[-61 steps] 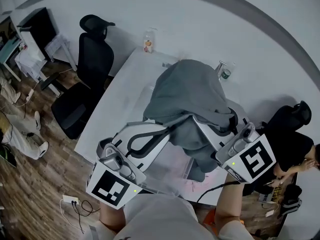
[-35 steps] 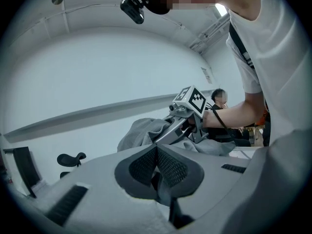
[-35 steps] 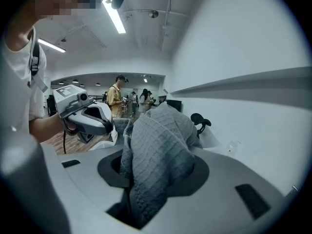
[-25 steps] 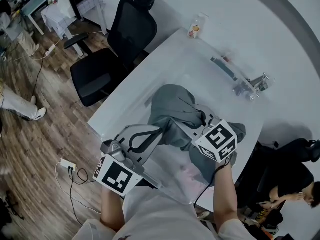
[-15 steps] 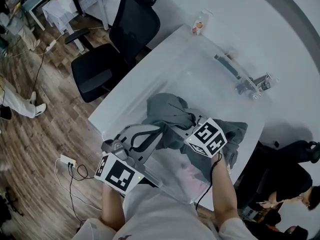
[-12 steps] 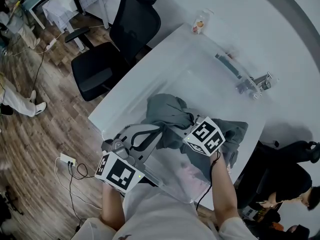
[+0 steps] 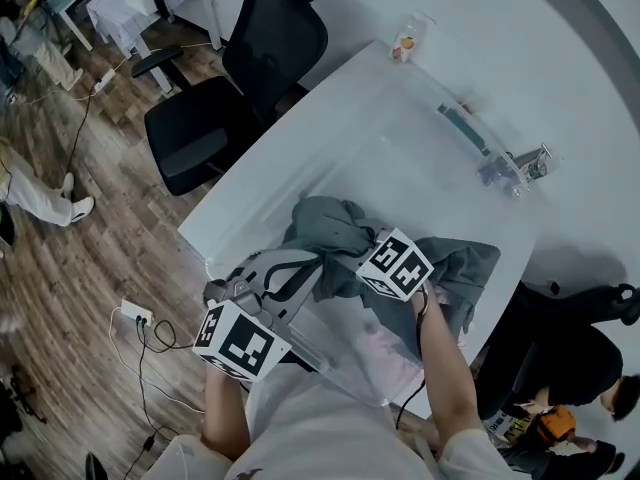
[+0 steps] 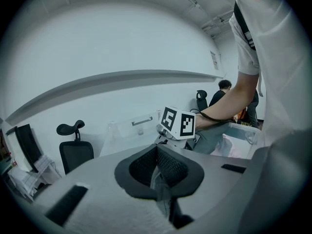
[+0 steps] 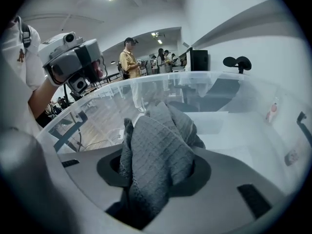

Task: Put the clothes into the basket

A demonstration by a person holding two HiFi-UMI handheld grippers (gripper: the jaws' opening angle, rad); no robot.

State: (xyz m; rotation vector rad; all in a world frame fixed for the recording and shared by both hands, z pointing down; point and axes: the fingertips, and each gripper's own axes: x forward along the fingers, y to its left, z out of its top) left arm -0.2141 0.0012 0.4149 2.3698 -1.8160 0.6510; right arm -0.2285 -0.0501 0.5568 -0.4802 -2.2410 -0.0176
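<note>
Left tool [image 8: 157, 173] pinches thin fold of grey knitted garment [image 9: 157, 145]; right tool [image 9: 156, 178], tilted steeply down, grips thick bunch; both forearms [image 7: 441, 360] reach forward.

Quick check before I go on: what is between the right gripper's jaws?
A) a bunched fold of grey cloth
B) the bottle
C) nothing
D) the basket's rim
A: the right gripper view shows the right gripper clamped on the grey garment, with the clear basket behind it.
</note>
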